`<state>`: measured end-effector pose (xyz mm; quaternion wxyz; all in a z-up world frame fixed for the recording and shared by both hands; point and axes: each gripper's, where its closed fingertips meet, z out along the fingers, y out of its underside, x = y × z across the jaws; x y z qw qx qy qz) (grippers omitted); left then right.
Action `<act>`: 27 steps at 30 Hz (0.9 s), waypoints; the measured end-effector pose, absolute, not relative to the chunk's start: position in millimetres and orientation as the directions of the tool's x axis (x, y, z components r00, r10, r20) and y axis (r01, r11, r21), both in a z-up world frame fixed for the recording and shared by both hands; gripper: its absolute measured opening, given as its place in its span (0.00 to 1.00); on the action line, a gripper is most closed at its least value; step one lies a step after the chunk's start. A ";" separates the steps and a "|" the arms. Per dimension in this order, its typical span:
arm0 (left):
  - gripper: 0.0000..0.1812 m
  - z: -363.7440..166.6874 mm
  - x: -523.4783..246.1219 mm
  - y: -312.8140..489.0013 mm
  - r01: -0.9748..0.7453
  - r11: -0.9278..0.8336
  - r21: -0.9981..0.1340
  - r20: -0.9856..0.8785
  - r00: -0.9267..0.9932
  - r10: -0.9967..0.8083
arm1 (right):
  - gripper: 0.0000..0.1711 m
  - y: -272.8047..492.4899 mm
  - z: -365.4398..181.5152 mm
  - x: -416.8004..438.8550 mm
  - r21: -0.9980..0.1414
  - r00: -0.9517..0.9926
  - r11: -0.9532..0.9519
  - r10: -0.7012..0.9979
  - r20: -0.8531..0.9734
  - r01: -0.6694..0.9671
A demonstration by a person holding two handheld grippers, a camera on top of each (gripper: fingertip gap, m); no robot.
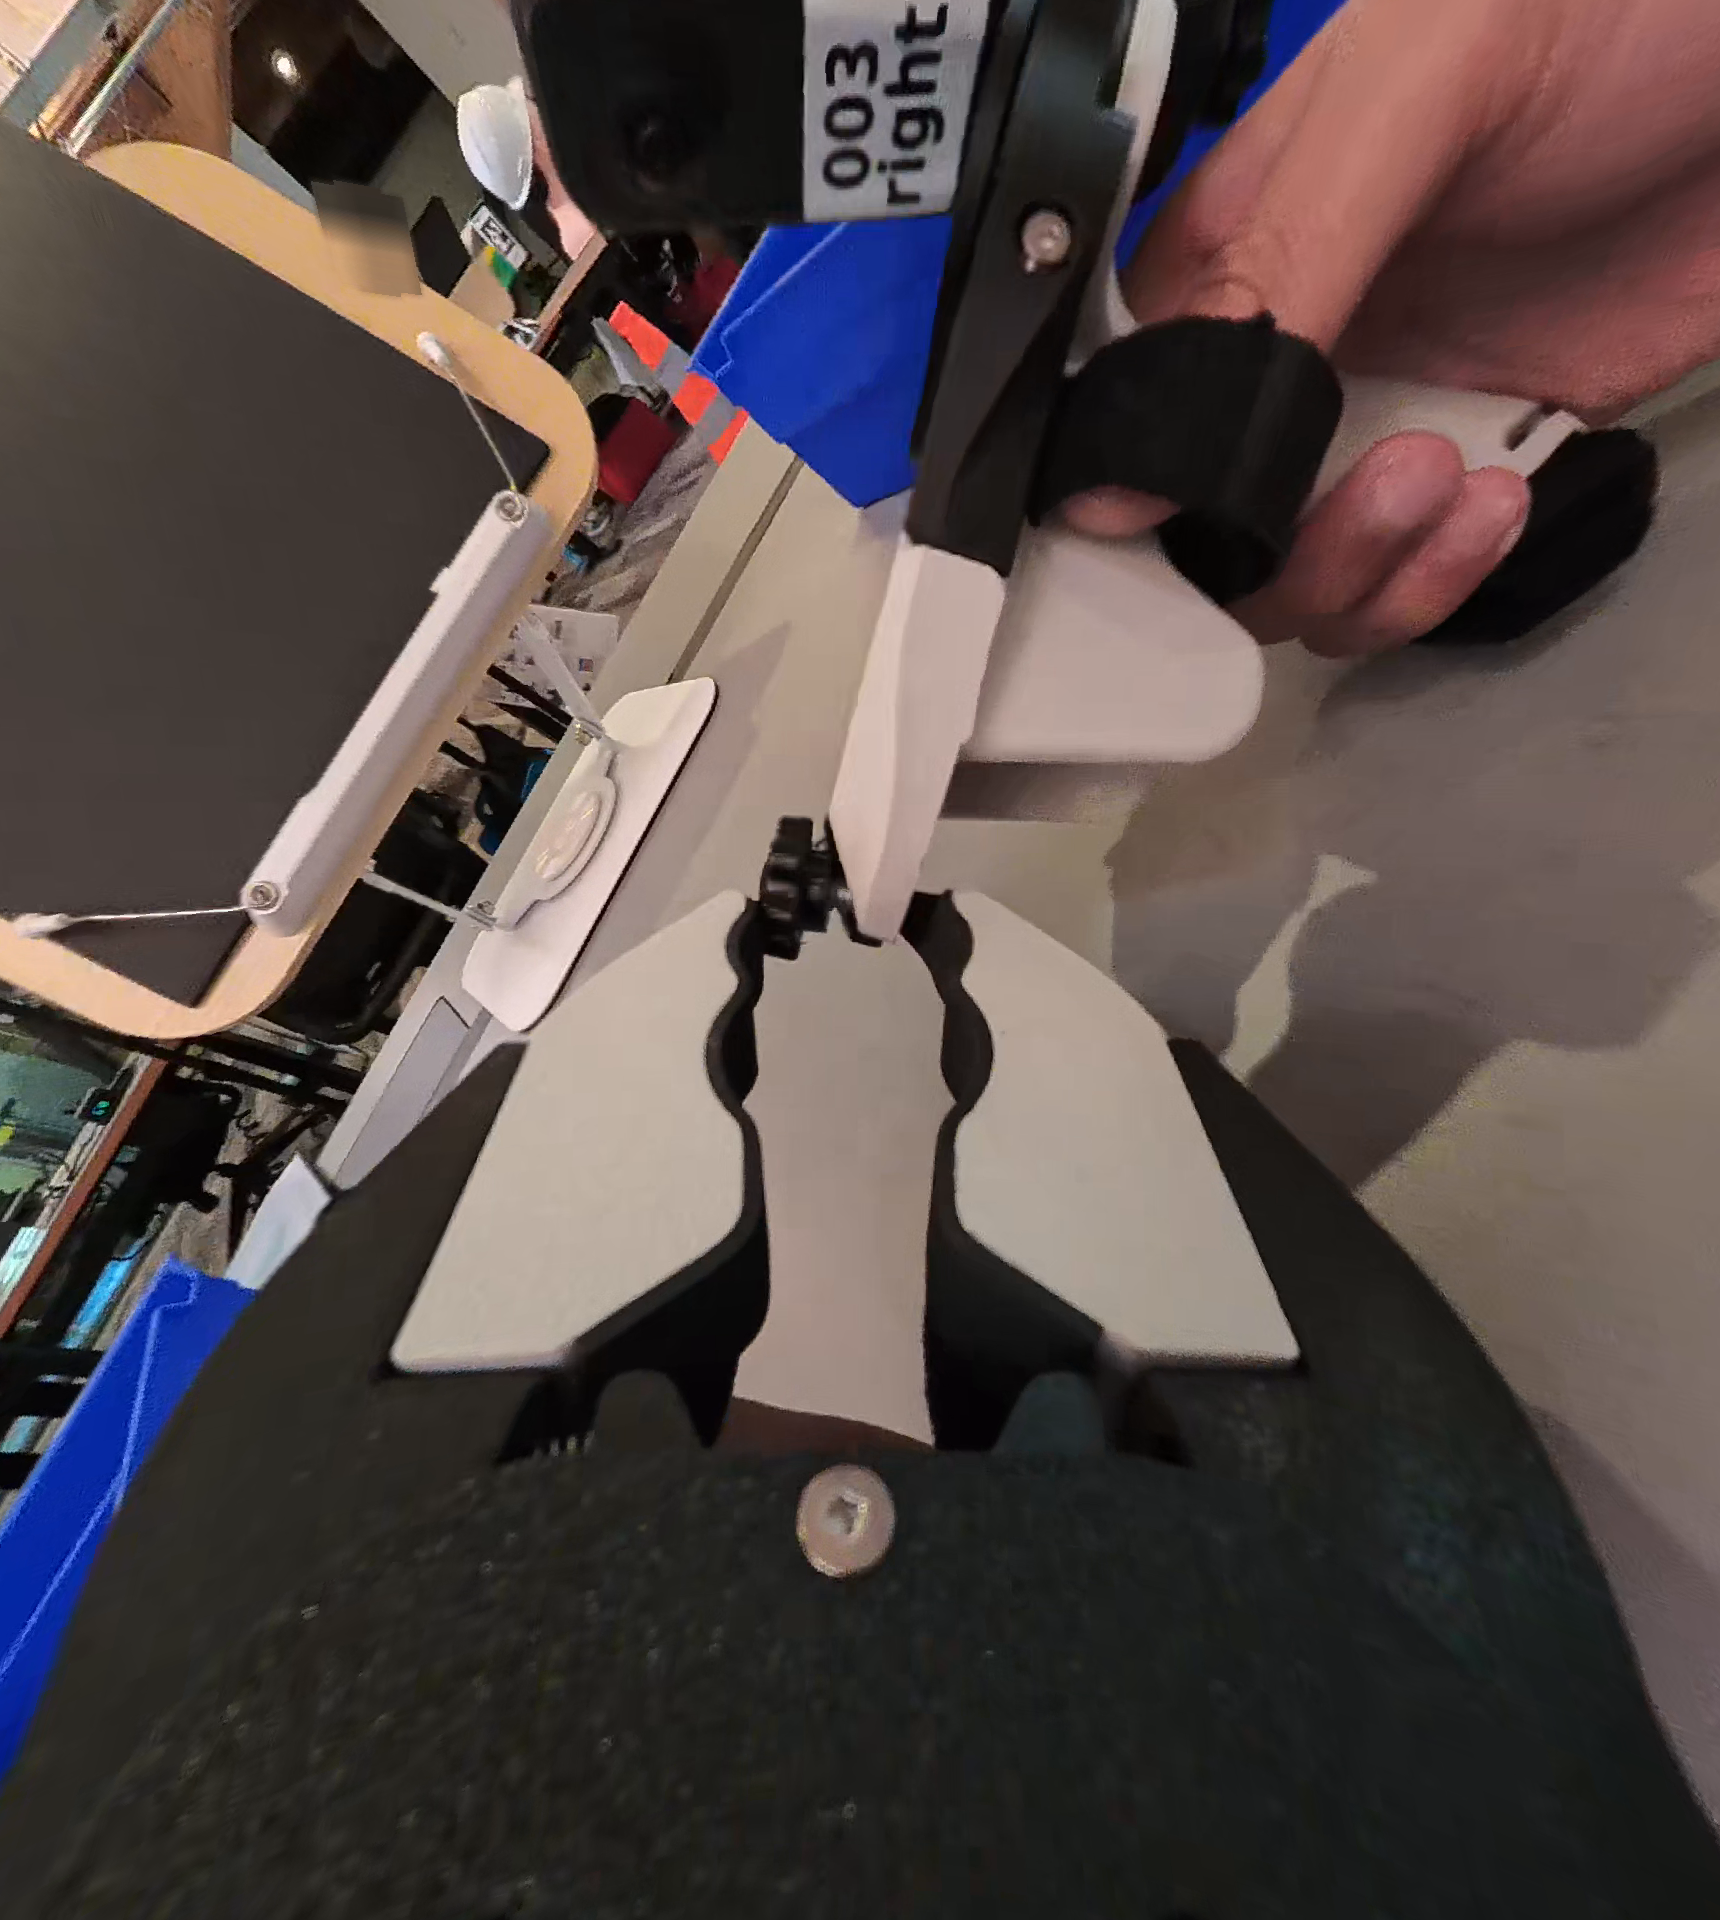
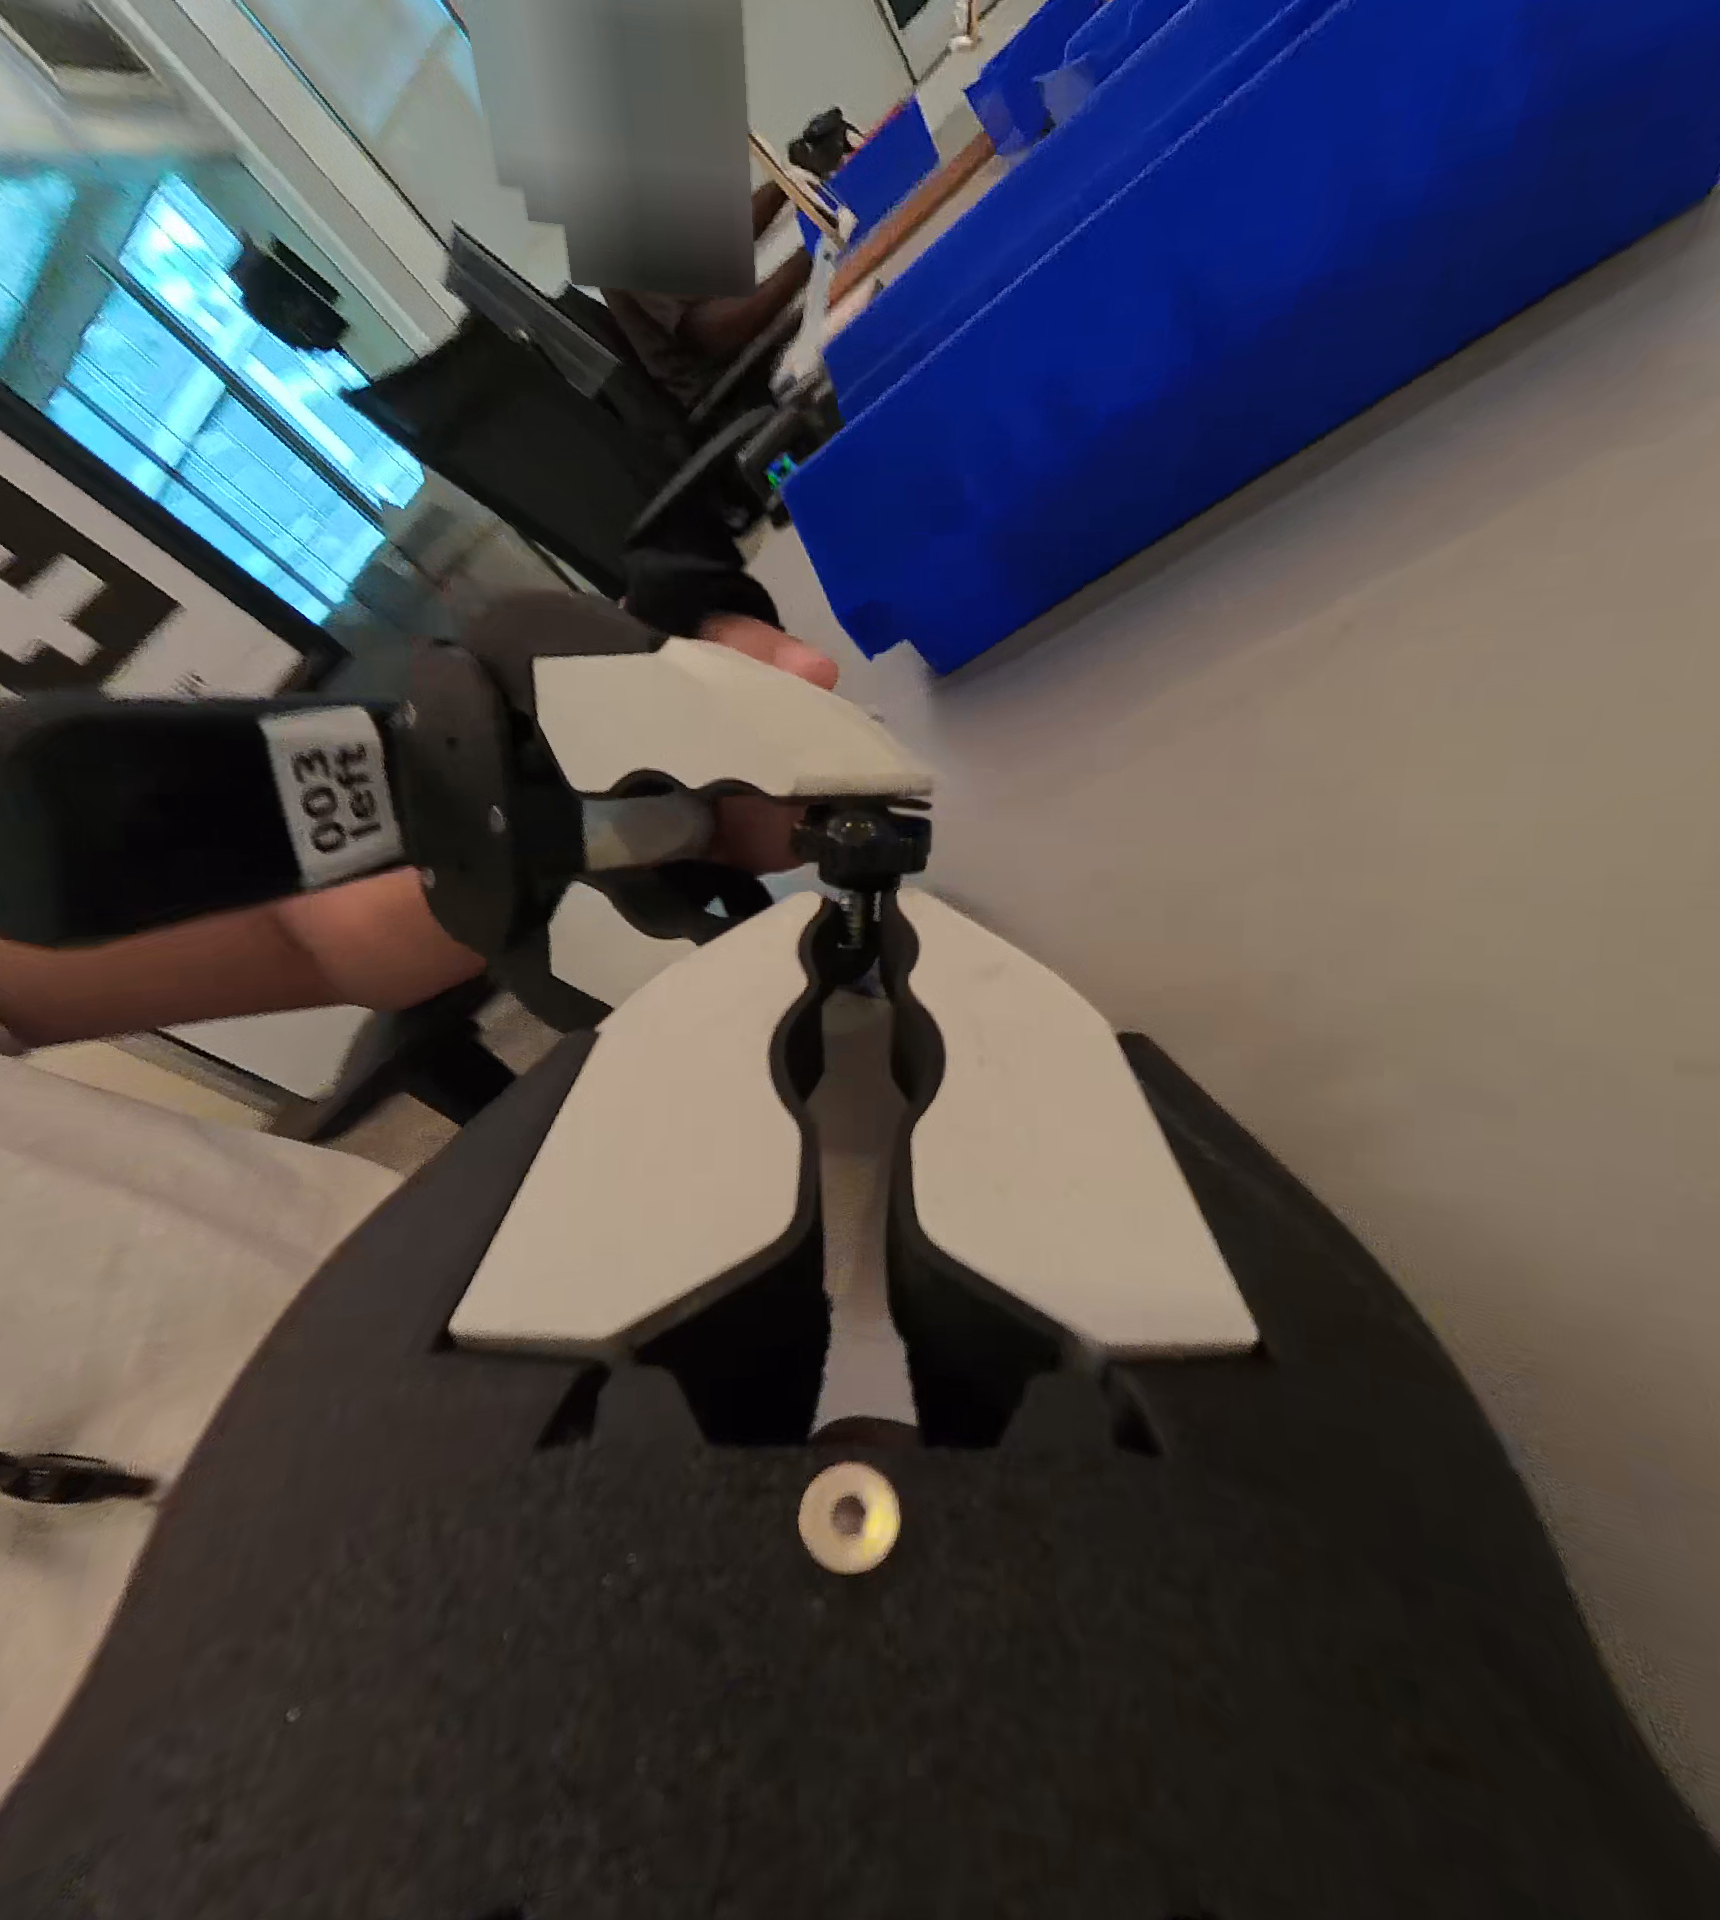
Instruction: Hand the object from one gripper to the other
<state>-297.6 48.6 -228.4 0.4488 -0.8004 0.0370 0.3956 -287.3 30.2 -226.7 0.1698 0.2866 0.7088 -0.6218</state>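
- In the left wrist view, the left gripper (image 1: pixel 840 920) pointed forward with its two white fingers (image 1: pixel 617 1122) set a moderate way apart, a clear gap running between them down to the tips.
- A small black knob with a threaded stud (image 1: pixel 791 896) sat right at those tips, by the left-hand finger; whether that finger touched it could not be told.
- The right gripper (image 1: pixel 882 909) came down from above, held by a hand (image 1: pixel 1458 343), and its white fingertip met the knob from the other side.
- A grey table (image 1: pixel 1458 935) lay beneath, with a blue bin (image 1: pixel 814 343) farther back and a wood-rimmed black board (image 1: pixel 160 499) at the left.
- In the right wrist view, the right gripper (image 2: pixel 854 925) was nearly closed, its tips pinching the screw end of the knob (image 2: pixel 854 847).
- The left gripper (image 2: pixel 913 805) reached in from the left, its upper white finger (image 2: pixel 721 727) lying over the knob's black head; its lower finger was hidden, so its grip could not be told there.
- Blue bins (image 2: pixel 1251 364) stood on the grey table (image 2: pixel 1407 987) behind.
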 end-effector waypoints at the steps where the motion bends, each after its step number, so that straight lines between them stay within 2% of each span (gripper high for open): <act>1: 0.17 -228.5 -298.8 48.6 -0.416 -0.601 -0.683 -0.675 0.673 0.301 | 0.04 30.8 -225.7 -288.3 -0.764 -0.757 0.036 0.175 -0.630 0.644; 6: 0.17 -221.9 -302.4 47.8 -0.412 -0.603 -0.683 -0.687 0.643 0.339 | 0.03 34.1 -220.3 -295.7 -0.697 -0.687 -0.068 0.124 -0.716 0.714; 8: 0.23 -223.1 -299.8 48.4 -0.421 -0.604 -0.676 -0.691 0.647 0.322 | 0.03 43.7 -211.9 -308.2 -0.662 -0.652 -0.185 0.117 -0.749 0.727; 10: 0.21 -223.8 -298.3 49.2 -0.438 -0.613 -0.658 -0.710 0.632 0.310 | 0.03 52.0 -205.8 -310.6 -0.616 -0.619 -0.216 0.063 -0.783 0.758; 12: 0.20 -224.8 -296.7 51.1 -0.437 -0.614 -0.657 -0.709 0.636 0.306 | 0.03 58.7 -212.2 -313.6 -0.670 -0.653 -0.177 0.147 -0.743 0.721; 16: 0.20 -217.8 -301.1 49.1 -0.359 -0.561 -0.746 -0.617 0.691 0.377 | 0.03 65.7 -213.6 -318.1 -0.834 -0.773 -0.065 0.342 -0.535 0.548; 19: 0.19 -209.7 -301.8 48.5 -0.171 -0.419 -0.892 -0.362 0.825 0.434 | 0.03 71.4 -220.1 -321.5 -0.949 -0.846 0.150 0.507 -0.167 0.277; 21: 0.19 -205.0 -297.6 50.1 -0.049 -0.318 -0.947 -0.186 0.891 0.414 | 0.03 69.8 -219.4 -318.1 -0.951 -0.852 0.297 0.516 0.087 0.083; 23: 0.19 -204.3 -293.2 51.4 0.033 -0.266 -0.963 -0.070 0.926 0.371 | 0.03 67.8 -215.6 -316.7 -0.929 -0.820 0.368 0.518 0.246 -0.046; 27: 0.22 -205.8 -291.1 50.4 0.055 -0.250 -0.967 -0.032 0.944 0.329 | 0.03 56.0 -212.5 -304.1 -0.930 -0.852 0.348 0.447 0.274 -0.117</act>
